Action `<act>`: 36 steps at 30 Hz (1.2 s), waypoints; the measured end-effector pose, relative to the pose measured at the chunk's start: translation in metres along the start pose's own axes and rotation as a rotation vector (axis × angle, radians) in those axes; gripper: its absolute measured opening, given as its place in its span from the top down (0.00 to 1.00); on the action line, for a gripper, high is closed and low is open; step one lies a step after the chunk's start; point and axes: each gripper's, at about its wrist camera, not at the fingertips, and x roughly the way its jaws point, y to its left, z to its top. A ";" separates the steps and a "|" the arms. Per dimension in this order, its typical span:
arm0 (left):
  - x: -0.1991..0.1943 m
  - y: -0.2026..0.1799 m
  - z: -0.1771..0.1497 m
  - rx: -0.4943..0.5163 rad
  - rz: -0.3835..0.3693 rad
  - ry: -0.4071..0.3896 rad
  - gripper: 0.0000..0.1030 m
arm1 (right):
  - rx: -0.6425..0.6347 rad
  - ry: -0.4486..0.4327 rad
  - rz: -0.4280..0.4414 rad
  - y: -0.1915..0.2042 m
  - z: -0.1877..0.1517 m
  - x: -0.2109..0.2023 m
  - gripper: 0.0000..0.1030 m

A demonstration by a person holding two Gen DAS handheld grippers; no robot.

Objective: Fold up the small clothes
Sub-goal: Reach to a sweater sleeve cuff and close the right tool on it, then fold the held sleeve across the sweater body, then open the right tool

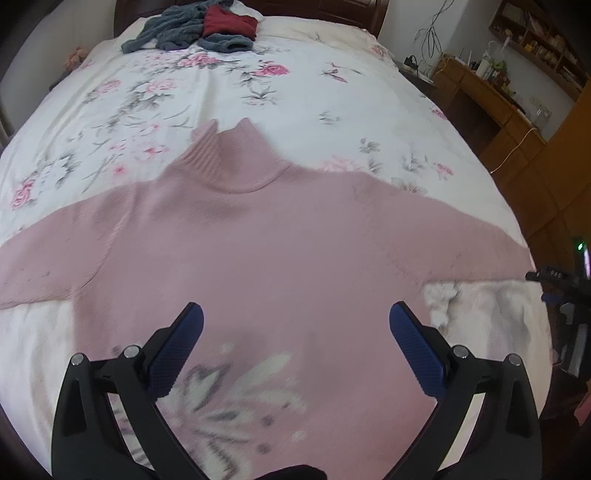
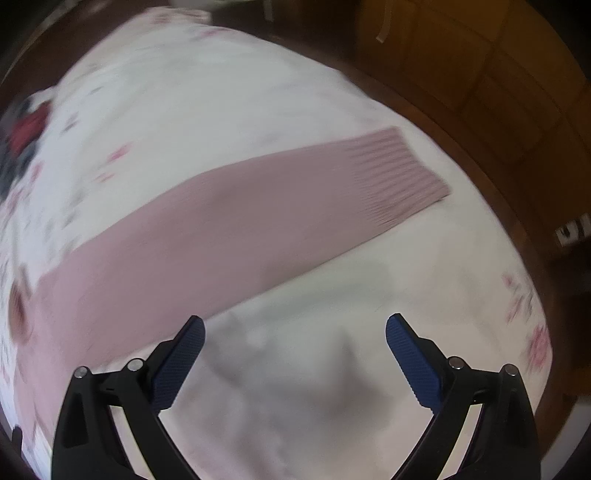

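A pink turtleneck sweater (image 1: 258, 236) lies flat on the bed with both sleeves spread wide; a white and grey pattern marks its lower front. My left gripper (image 1: 295, 317) hovers open over the sweater's body, nothing between its blue pads. In the right wrist view the sweater's right sleeve (image 2: 236, 218) stretches toward its ribbed cuff (image 2: 399, 177). My right gripper (image 2: 295, 328) is open above bare sheet, just below that sleeve, holding nothing. Part of the right gripper shows at the far right edge (image 1: 554, 280) of the left wrist view.
The bed has a white floral sheet (image 1: 295, 92). A heap of grey-blue and dark red clothes (image 1: 199, 26) lies at its far end. A wooden desk with shelves (image 1: 491, 103) stands to the right, past the bed's edge (image 2: 491, 173) and the wooden floor.
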 end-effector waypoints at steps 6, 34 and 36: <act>0.015 -0.030 0.025 -0.033 -0.033 -0.040 0.03 | 0.092 0.069 0.047 -0.048 0.049 0.038 0.05; 0.030 0.014 0.022 -0.151 0.039 -0.003 0.03 | 0.033 -0.050 0.313 -0.004 0.053 -0.013 0.94; 0.028 0.022 0.019 -0.155 0.044 -0.001 0.03 | -0.029 -0.049 0.363 0.028 0.041 -0.024 0.94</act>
